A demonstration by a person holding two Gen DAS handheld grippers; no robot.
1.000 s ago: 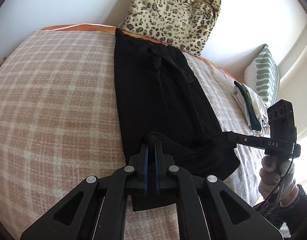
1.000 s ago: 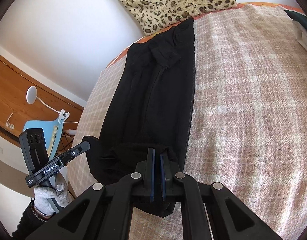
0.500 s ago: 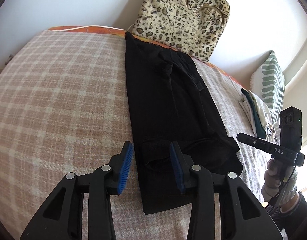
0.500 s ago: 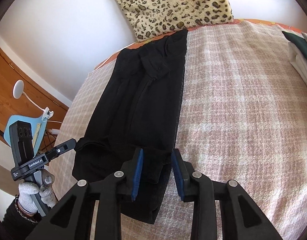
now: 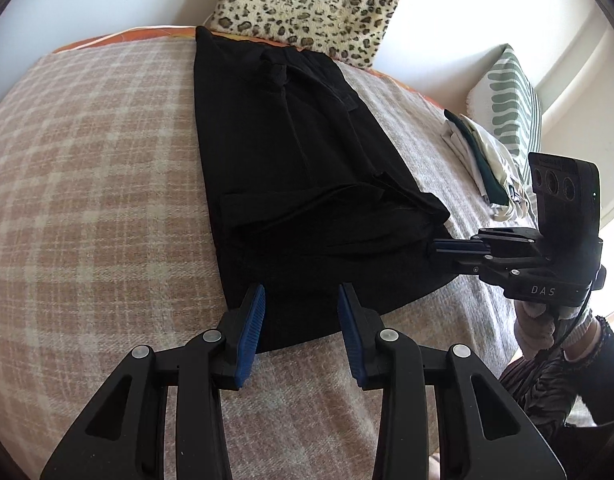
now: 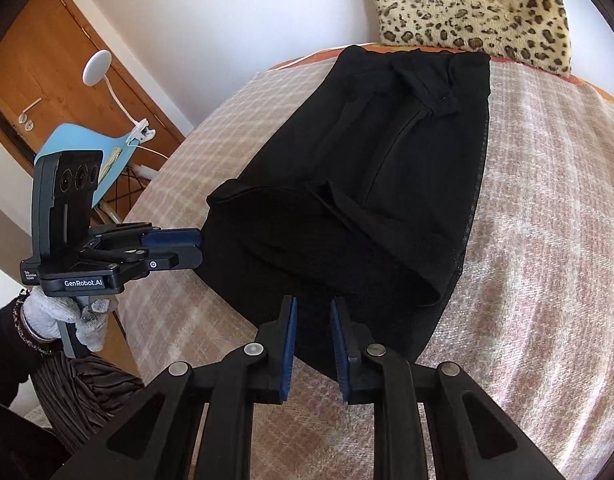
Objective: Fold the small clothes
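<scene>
Black garment (image 5: 291, 168) lies lengthwise on the plaid-covered bed (image 5: 87, 168), its near end folded back on itself.

Its far end reaches the bed's far edge by the leopard-print cushion (image 5: 311, 4); the doubled near end stops short of the near edge. The left tongs (image 5: 301, 320) stand wide apart over the near hem, holding nothing; the right tongs (image 6: 313, 332) are parted more narrowly at the same hem, also empty. The cloth looks thin, soft and limp, so it should be light but will sag and slide between layers instead of keeping a crease. I judge the best hold is at the two corners of the folded near end, pinching all layers together, one corner per tongs. A stack of folded clothes (image 5: 481, 160) sits near the bed's right edge.
</scene>
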